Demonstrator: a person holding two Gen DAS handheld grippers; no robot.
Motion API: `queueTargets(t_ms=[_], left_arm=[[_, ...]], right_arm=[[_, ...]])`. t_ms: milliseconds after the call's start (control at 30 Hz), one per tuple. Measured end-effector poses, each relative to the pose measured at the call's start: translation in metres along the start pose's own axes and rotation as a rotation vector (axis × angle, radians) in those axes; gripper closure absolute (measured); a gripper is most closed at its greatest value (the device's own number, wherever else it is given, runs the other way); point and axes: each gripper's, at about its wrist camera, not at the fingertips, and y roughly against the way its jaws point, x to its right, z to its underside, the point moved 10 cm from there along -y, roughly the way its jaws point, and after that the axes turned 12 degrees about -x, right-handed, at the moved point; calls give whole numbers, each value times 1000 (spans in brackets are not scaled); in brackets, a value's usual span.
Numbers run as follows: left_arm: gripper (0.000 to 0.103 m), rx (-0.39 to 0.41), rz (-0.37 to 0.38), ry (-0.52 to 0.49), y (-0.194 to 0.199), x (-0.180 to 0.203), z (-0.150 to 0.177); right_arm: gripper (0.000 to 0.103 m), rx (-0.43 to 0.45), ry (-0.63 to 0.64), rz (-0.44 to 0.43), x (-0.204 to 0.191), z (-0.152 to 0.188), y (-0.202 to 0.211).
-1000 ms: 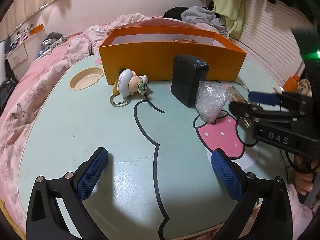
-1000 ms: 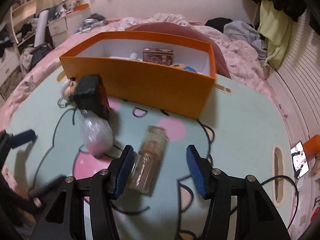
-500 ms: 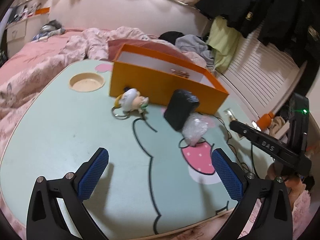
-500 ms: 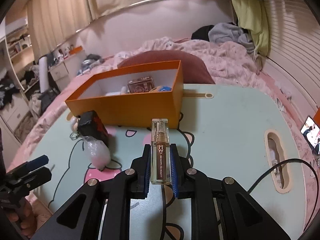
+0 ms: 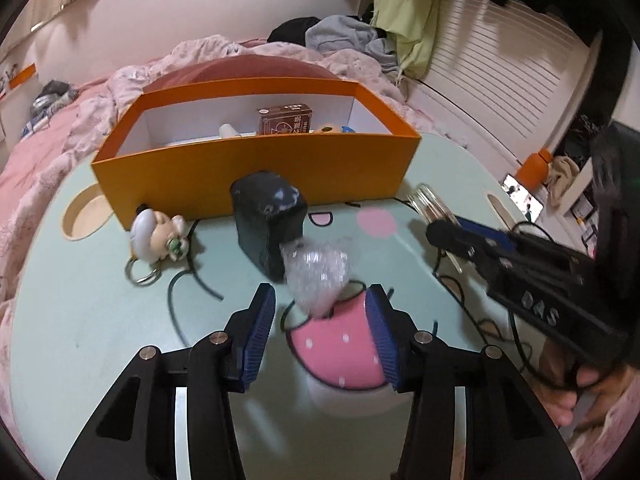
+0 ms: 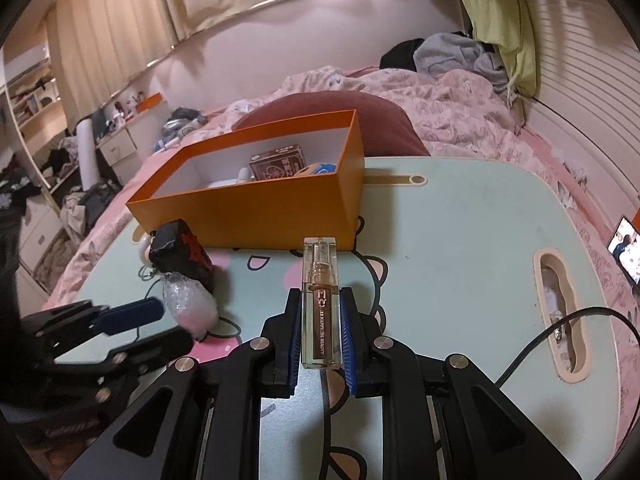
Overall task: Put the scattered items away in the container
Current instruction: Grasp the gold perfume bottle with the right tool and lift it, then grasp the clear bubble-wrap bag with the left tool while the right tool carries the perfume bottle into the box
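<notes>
An orange box (image 5: 256,172) (image 6: 248,216) stands open at the back of the mint table (image 5: 100,320), with a small brown carton (image 5: 284,120) and other bits inside. In front of it sit a black block (image 5: 268,224) (image 6: 176,244), a figurine keychain (image 5: 158,236) and a bubble-wrap packet (image 5: 318,276) (image 6: 190,304). My left gripper (image 5: 322,308) (image 6: 174,322) is closing, the packet between its tips, pads apart from it. My right gripper (image 6: 320,296) (image 5: 448,232) is shut on a clear lip-gloss tube (image 6: 320,264), held above the table.
A round cup recess (image 5: 84,216) is at the table's left, and a long slot (image 6: 560,320) with a black cable at its right. A lit phone (image 6: 628,246) and an orange bottle (image 5: 536,166) lie beyond the right edge. Pink bedding surrounds the table.
The left gripper came forward to the bubble-wrap packet and its jaws narrowed around it. The right gripper shut on the tube, lifted it off the table, and now holds it steady.
</notes>
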Motion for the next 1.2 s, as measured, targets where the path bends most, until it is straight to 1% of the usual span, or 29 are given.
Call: queueTargets(t_ms=[100,200,233,267,367,467,600,667,800,933,1000,1100,1200], left_arm=[[55,-21,14,7,-6,2,-4],[55,-41,0,4,-15,4,-3],[67,-53,6,3,-19,5,-3],[73,-65,12,4,-22,5,-3],[74,-46,53,10,-18,6,-3],[74,-10,95,15,-6,6,1],[74,39,147,6,23,11,4],[74,74,153,6,39,8,2],[74,129,112,10,68,-7,-16],[74,171,56,15,86,-28,-43],[74,175,34,22,89,-41,-58],[74,173,1,38,87,-59,-79],[74,151,-8,58,76,-74,-102]], right_arm=[[86,-1,0,-1,0,0,0],[86,-2,0,-1,0,0,0],[86,-3,-1,-1,0,0,0],[86,-2,-1,-1,0,0,0],[86,0,-3,-4,1,0,0],[86,1,-6,-6,1,1,-1],[86,3,-6,-7,1,1,-1],[86,10,-4,-9,1,1,0],[86,25,28,-11,-7,-2,8],[86,50,42,-68,-21,-17,25],[86,68,48,-82,-26,-32,33],[86,99,61,-56,-27,-61,38],[86,79,54,-72,-28,-90,29]])
